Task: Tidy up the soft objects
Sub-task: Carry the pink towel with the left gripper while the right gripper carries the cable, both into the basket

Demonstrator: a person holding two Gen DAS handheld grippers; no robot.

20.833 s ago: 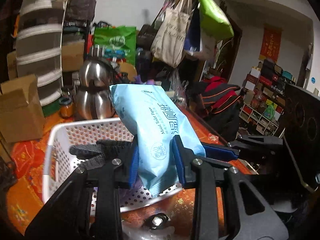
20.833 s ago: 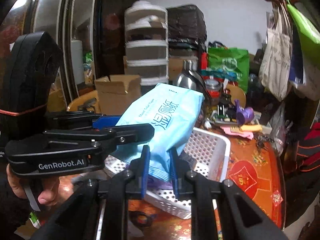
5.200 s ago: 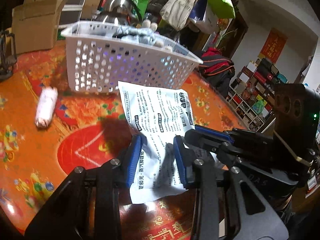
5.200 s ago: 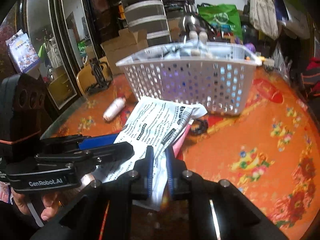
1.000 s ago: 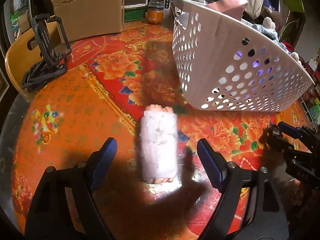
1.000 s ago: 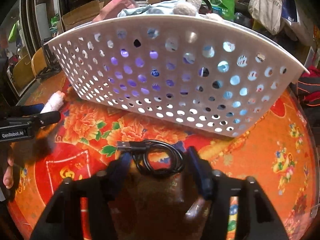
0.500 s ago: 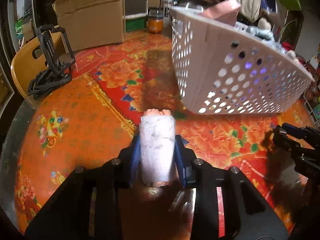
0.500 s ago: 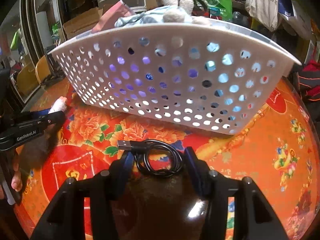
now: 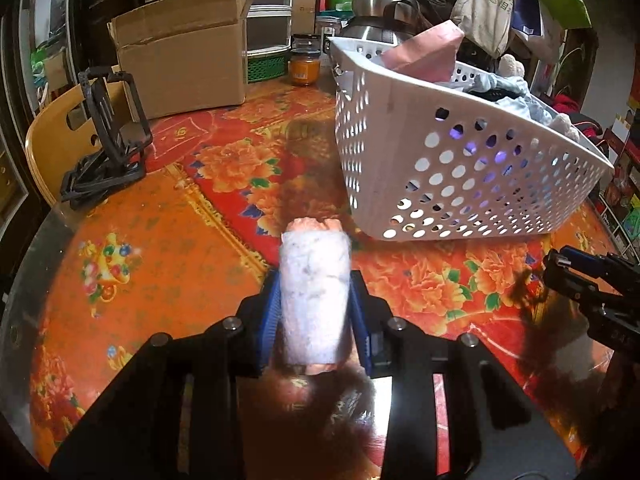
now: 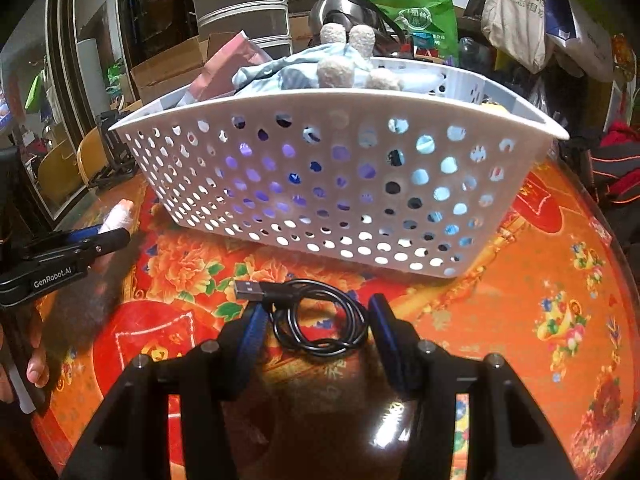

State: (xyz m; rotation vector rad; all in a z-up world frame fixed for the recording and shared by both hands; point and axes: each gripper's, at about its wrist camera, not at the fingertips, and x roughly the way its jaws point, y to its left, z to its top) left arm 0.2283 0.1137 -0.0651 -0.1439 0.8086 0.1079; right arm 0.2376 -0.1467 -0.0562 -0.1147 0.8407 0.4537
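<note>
My left gripper (image 9: 314, 312) is shut on a rolled white-and-pink cloth (image 9: 313, 292) and holds it just above the red floral tablecloth, short of the white perforated basket (image 9: 404, 128). The basket holds a pink packet (image 9: 424, 50), light blue fabric and a plush toy (image 10: 340, 56). My right gripper (image 10: 318, 316) is open, its blue pads on either side of a coiled black USB cable (image 10: 316, 320) lying in front of the basket (image 10: 320, 112). The roll and the left gripper also show in the right wrist view (image 10: 116, 216).
A cardboard box (image 9: 180, 52), a black folding stand (image 9: 108, 140), an orange jar (image 9: 304, 68) and a steel kettle (image 9: 380, 4) stand behind and left of the basket. A wooden chair (image 9: 48, 140) sits at the table's left edge. Bags hang at the back right.
My left gripper closed on the cloth roll, which was lying free between open jaws a second ago, and lifted it slightly. My right gripper narrowed a little around the cable.
</note>
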